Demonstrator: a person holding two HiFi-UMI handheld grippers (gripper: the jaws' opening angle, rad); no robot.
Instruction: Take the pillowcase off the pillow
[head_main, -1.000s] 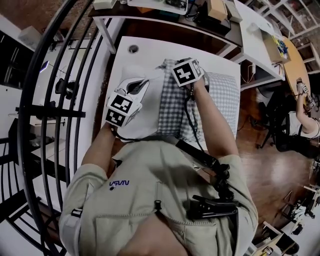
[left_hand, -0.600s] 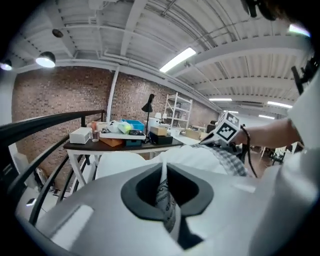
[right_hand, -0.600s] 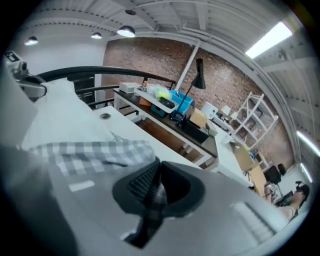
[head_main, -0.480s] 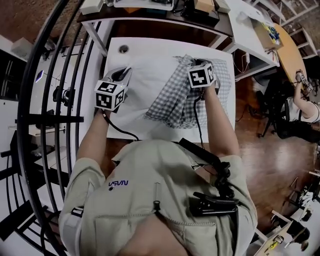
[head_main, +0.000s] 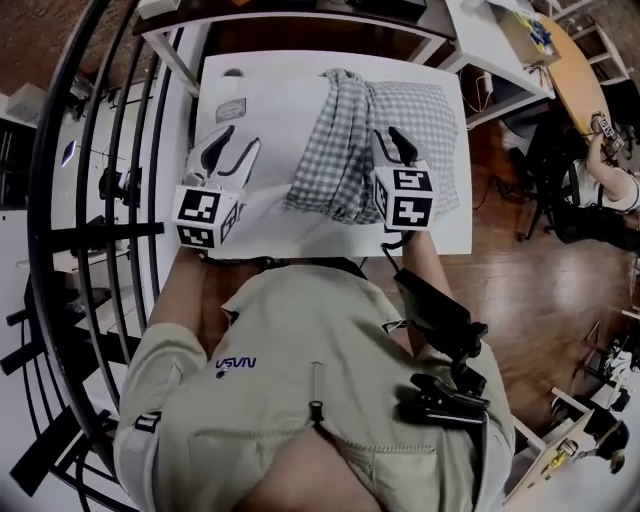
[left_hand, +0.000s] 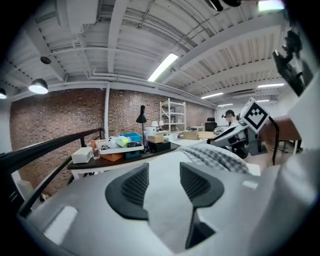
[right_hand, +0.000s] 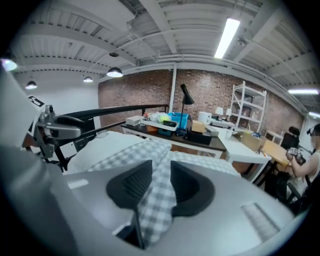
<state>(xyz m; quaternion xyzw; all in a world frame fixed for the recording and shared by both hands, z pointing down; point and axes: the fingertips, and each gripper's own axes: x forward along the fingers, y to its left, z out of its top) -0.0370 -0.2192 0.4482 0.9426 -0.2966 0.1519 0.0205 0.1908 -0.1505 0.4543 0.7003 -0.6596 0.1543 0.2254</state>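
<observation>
white tabletop (head_main: 452, 228) fills the middle of the head view, with a dark curved railing (head_main: 95, 170) off its left side (the left gripper view adds a brick wall (left_hand: 55, 120) and a cluttered desk (left_hand: 120, 152) beyond the far end).

the left gripper (head_main: 236, 150) hangs over the table's left part. its jaws have just been opening and now stand apart, pinching nothing; through the gap only the plain white pillow (head_main: 272, 185) shows. that pillow lies flat on the table with its left and middle bare.

just right of the bare part sits the grey-and-white checked pillowcase (head_main: 340, 150). it is bunched into a ridge running from the far edge of the table toward the person, and a flatter stretch of it spreads on to the right. whether any corner of the pillow is still inside the cloth i cannot tell.

the right gripper (head_main: 393, 146) is over that checked cloth. its jaws have also just been opening and are released; in the right gripper view a strip of the pillowcase runs through the gap between the pads, which are not clamped on it.

further right comes a wooden floor (head_main: 540, 300), and at the far right edge a seated person (head_main: 612, 180).
</observation>
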